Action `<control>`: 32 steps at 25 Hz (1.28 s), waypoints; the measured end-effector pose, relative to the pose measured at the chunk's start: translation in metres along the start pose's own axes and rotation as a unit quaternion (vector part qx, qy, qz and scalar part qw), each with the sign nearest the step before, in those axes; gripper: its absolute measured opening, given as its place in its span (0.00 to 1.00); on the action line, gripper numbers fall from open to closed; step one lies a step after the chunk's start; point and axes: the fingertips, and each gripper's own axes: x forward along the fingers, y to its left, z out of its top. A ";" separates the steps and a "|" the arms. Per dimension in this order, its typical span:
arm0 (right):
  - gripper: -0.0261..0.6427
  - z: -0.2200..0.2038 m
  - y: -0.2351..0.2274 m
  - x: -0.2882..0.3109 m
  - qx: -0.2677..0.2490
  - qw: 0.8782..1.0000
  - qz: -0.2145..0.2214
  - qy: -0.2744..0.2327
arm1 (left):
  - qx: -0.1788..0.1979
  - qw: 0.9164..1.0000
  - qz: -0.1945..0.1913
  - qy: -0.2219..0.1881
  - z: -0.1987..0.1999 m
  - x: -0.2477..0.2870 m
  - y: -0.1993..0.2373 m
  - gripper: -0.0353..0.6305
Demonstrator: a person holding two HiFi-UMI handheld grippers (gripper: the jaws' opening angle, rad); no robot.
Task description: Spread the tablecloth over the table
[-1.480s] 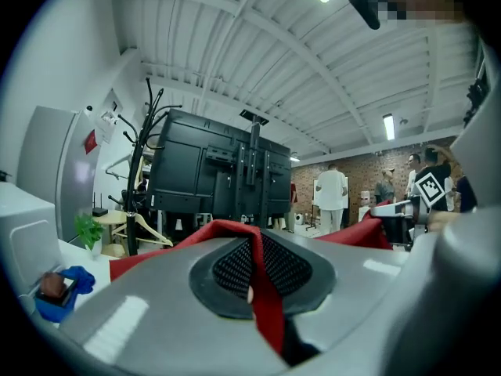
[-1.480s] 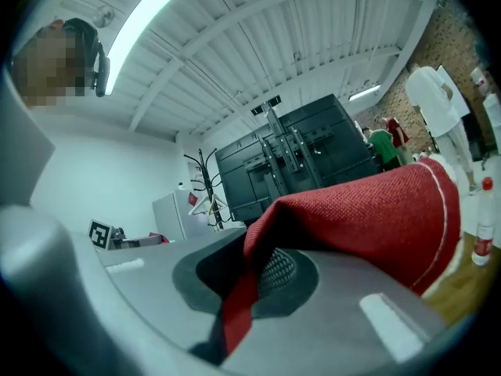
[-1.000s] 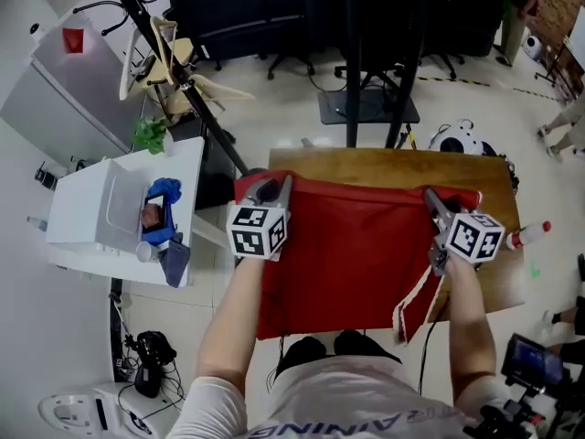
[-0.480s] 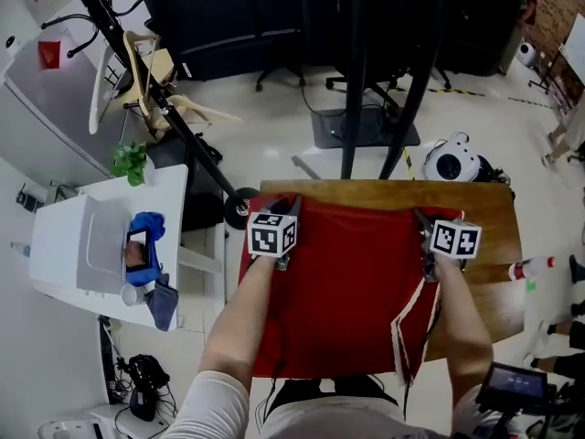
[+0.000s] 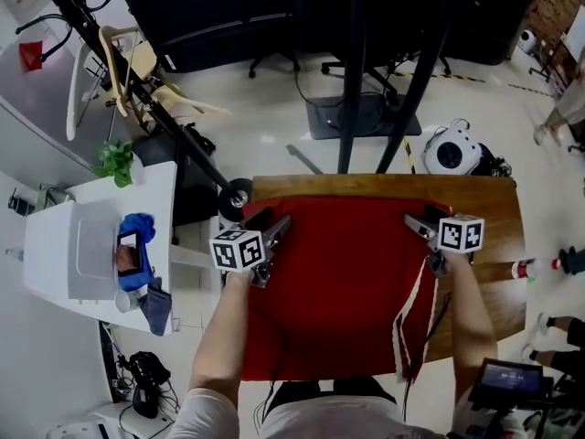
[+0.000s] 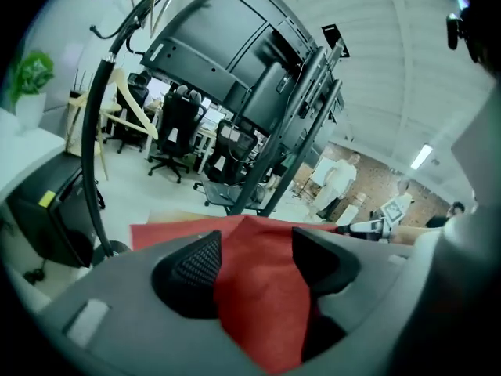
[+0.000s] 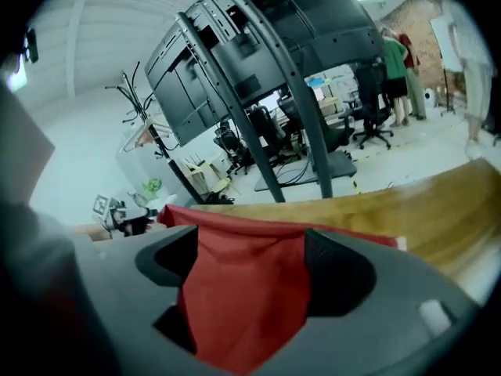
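A red tablecloth (image 5: 347, 282) lies over the wooden table (image 5: 384, 186), its near part hanging over the front edge and a white hem (image 5: 411, 318) showing at the right. My left gripper (image 5: 271, 219) is at the cloth's far left corner, my right gripper (image 5: 411, 220) at its far right corner, both low over the tabletop. In the left gripper view the jaws (image 6: 254, 261) are opening, with a fold of red cloth (image 6: 258, 296) loose between the spread pads. In the right gripper view the jaws (image 7: 250, 265) are opening too, with red cloth (image 7: 243, 304) slack between them.
Bare wood (image 7: 438, 202) shows beyond and right of the cloth. A bottle (image 5: 526, 268) lies at the table's right edge. A white side table (image 5: 91, 245) stands to the left. Black stand posts (image 5: 352, 71) and a white round device (image 5: 448, 154) are behind the table.
Both grippers have come down to the tabletop with the cloth's far edge. The cloth has gone from lifted and taut to lying flat along the table's far side.
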 end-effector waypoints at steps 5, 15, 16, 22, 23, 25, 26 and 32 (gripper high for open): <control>0.60 0.012 -0.054 -0.060 -0.085 0.973 -0.204 -0.066 | 0.059 0.996 0.064 -0.012 0.004 -0.033 0.001 0.47; 0.05 -0.053 0.080 -0.164 -0.077 0.958 -0.186 -0.202 | 0.183 0.975 0.110 -0.058 -0.022 -0.127 -0.077 0.06; 0.05 -0.053 0.101 -0.175 -0.091 0.959 -0.173 -0.204 | 0.181 0.975 0.108 -0.066 -0.019 -0.132 -0.083 0.06; 0.05 -0.029 0.157 -0.220 -0.127 0.947 -0.145 -0.257 | 0.167 0.976 0.087 -0.112 0.005 -0.151 -0.119 0.06; 0.05 -0.024 0.165 -0.219 -0.130 0.945 -0.140 -0.264 | 0.165 0.975 0.083 -0.120 0.009 -0.154 -0.126 0.06; 0.05 -0.015 0.181 -0.215 -0.140 0.944 -0.127 -0.272 | 0.163 0.974 0.076 -0.136 0.016 -0.162 -0.139 0.06; 0.05 -0.012 0.189 -0.214 -0.144 0.943 -0.120 -0.275 | 0.162 0.973 0.073 -0.144 0.020 -0.165 -0.145 0.06; 0.05 -0.001 0.214 -0.229 -0.168 0.937 -0.103 -0.290 | 0.156 0.968 0.062 -0.186 0.035 -0.193 -0.182 0.06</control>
